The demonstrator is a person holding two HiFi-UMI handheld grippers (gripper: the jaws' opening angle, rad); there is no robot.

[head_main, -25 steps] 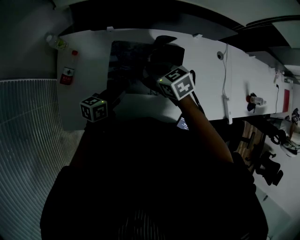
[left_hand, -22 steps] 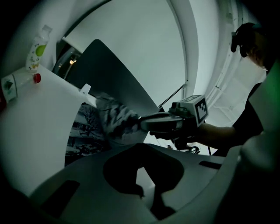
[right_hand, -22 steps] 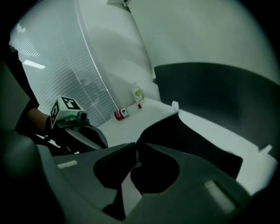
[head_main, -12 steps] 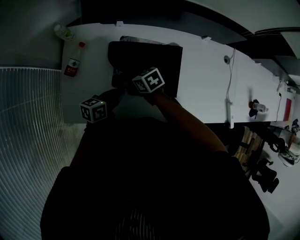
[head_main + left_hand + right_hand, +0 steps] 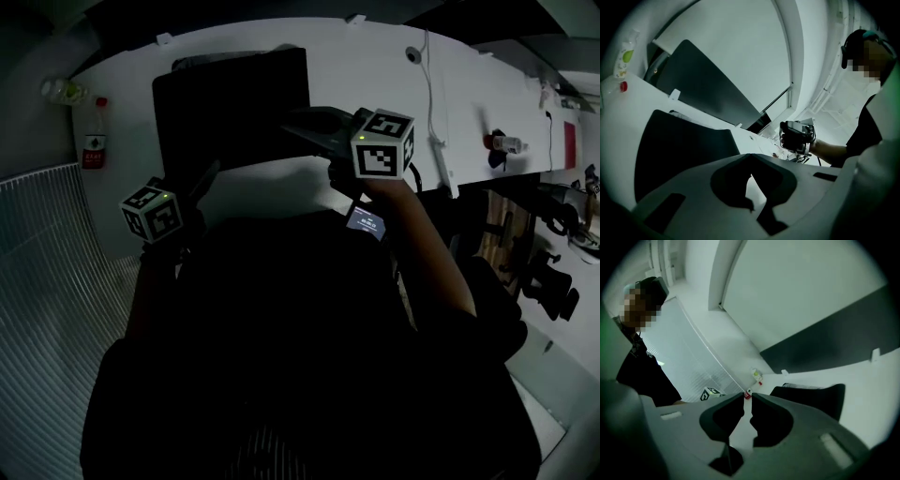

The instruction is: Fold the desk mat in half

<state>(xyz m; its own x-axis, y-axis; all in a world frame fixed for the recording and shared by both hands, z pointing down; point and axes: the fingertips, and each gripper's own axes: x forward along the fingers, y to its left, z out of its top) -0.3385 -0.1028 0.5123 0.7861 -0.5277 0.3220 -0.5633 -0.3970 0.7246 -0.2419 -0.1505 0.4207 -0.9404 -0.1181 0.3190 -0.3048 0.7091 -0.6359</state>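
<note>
The black desk mat [image 5: 230, 108] lies on the white table [image 5: 375, 66], a dark rectangle at the table's left part. My right gripper [image 5: 292, 122] hovers by the mat's near right corner, pointing left. Its jaws have just been opening a little and stand a narrow slit apart with nothing between them [image 5: 746, 398]. My left gripper [image 5: 210, 172] sits at the mat's near left edge; its fingertips [image 5: 750, 156] meet with nothing held. The mat [image 5: 679, 150] fills the left of the left gripper view, and the mat [image 5: 811, 397] shows at the right of the right gripper view.
A clear bottle [image 5: 66, 91] and a red-labelled bottle [image 5: 94, 145] stand at the table's left end. A white cable [image 5: 436, 103] runs across the table right of the mat. A ribbed grey surface [image 5: 47, 262] lies left of the table. Equipment [image 5: 553, 244] crowds the right.
The right gripper has come off the middle of the mat's near edge and moved right, past its near right corner. The mat now lies flat. The left gripper has hardly shifted.
</note>
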